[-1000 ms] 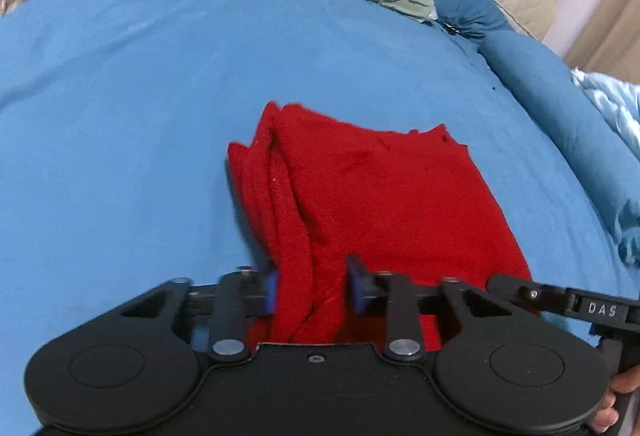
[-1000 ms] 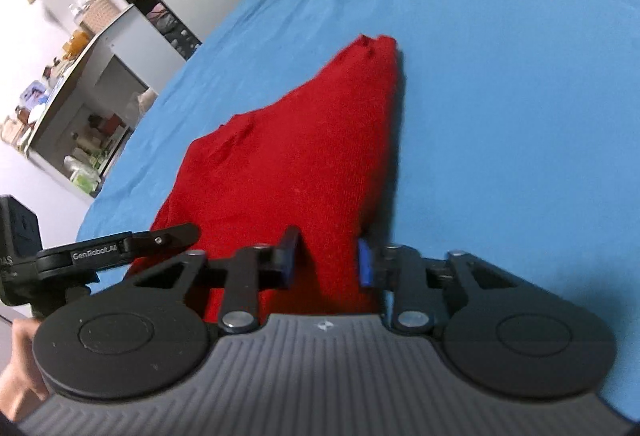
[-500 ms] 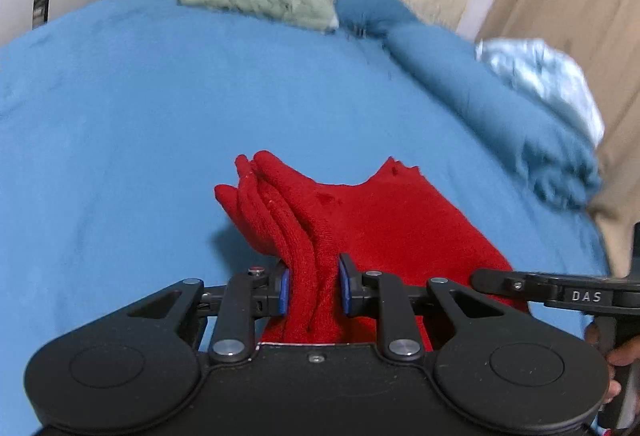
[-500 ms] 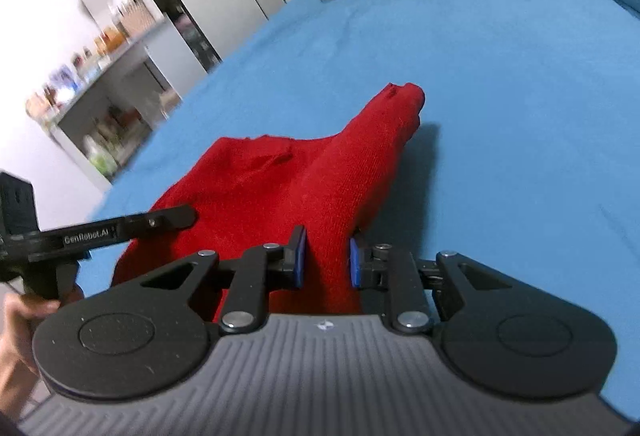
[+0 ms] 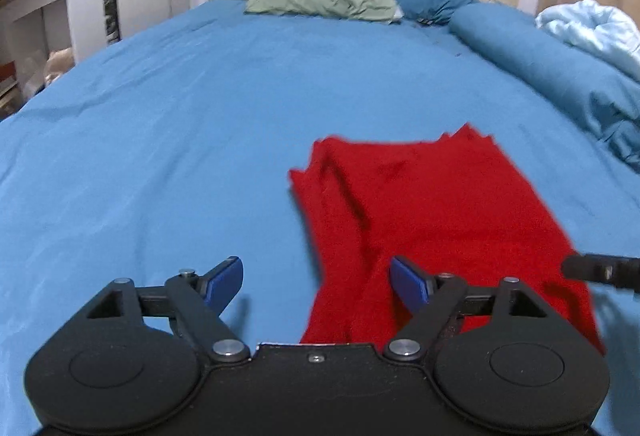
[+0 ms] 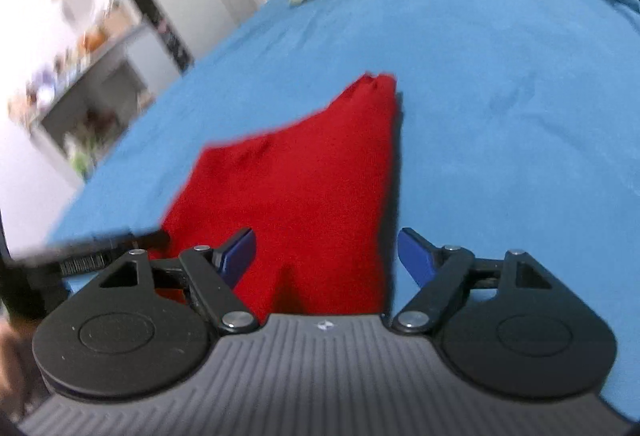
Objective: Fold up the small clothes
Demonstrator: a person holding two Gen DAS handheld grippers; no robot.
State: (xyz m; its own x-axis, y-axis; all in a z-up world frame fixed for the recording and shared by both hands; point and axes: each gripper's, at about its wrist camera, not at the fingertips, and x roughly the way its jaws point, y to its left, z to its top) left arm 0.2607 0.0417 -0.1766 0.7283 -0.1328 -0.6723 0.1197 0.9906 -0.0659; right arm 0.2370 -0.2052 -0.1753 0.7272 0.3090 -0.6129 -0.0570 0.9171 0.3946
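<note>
Lying folded on bed [image 5: 160, 108]: red garment [image 5: 432, 204]; both grippers spread

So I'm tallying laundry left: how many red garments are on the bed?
1. The folded red garment lies on the blue bed, just ahead of both open grippers. Anything beneath it is hidden.
</note>
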